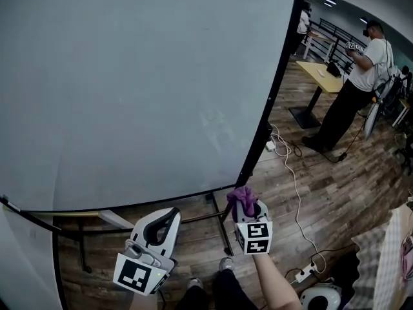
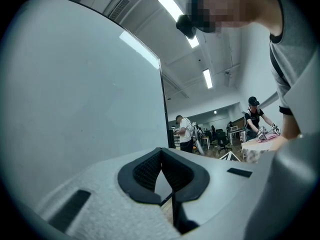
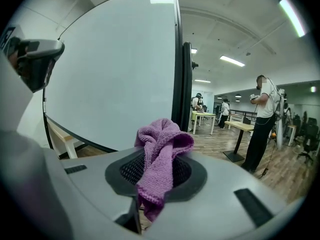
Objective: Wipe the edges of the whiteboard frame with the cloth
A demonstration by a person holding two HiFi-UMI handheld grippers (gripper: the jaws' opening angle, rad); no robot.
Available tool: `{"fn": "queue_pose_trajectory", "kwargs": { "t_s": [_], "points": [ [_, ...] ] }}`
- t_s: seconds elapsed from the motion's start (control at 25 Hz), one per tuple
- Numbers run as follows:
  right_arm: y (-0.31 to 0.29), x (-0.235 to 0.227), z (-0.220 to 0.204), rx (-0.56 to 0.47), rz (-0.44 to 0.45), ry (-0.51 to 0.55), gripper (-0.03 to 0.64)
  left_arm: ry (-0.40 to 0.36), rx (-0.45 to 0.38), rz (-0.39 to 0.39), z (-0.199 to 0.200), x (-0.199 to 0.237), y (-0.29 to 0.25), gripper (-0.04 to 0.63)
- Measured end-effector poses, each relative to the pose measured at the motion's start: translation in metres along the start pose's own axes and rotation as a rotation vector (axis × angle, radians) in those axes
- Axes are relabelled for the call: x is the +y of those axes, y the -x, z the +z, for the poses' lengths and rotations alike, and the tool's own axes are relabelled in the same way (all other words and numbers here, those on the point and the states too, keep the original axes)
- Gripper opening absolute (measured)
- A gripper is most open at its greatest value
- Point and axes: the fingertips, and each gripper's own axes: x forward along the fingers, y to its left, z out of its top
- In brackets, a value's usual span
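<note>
Now: right tongs (image 1: pixel 245 204) pinching purple cloth (image 1: pixel 241 194), wad poking past tips. We hold them just under lower right corner of whiteboard frame (image 1: pixel 276 76). Frame's right edge runs up and away ahead of tongs; bottom edge runs off to left. Right tongs nearer, forearm (image 1: pixel 274 278) reaching forward, tips aimed at corner. Left tongs (image 1: pixel 166 221) pressed together, empty, just to left, below bottom edge.

Had my left gripper (image 2: pixel 161 152) low, jaws pinched together on nothing; right gripper (image 3: pixel 159 156) beside it was clamped on the cloth (image 3: pixel 162 136).
</note>
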Motion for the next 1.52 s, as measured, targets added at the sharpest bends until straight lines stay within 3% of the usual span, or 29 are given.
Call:
{"fn": "queue_pose_trajectory", "kwargs": {
  "t_s": [0.84, 1.12, 1.52],
  "points": [
    [0.125, 0.055, 0.064, -0.199, 0.051, -0.016, 0.071, -0.075, 0.006, -0.064, 0.012, -0.021, 0.062, 0.017],
    [0.159, 0.063, 0.077, -0.244, 0.106, -0.017, 0.071, -0.089, 0.009, -0.001, 0.019, -0.026, 0.079, 0.017],
    [0.208, 0.073, 0.08, -0.268, 0.253, 0.005, 0.071, -0.081, 0.052, 0.162, 0.028, -0.06, 0.132, 0.017]
  ]
}}
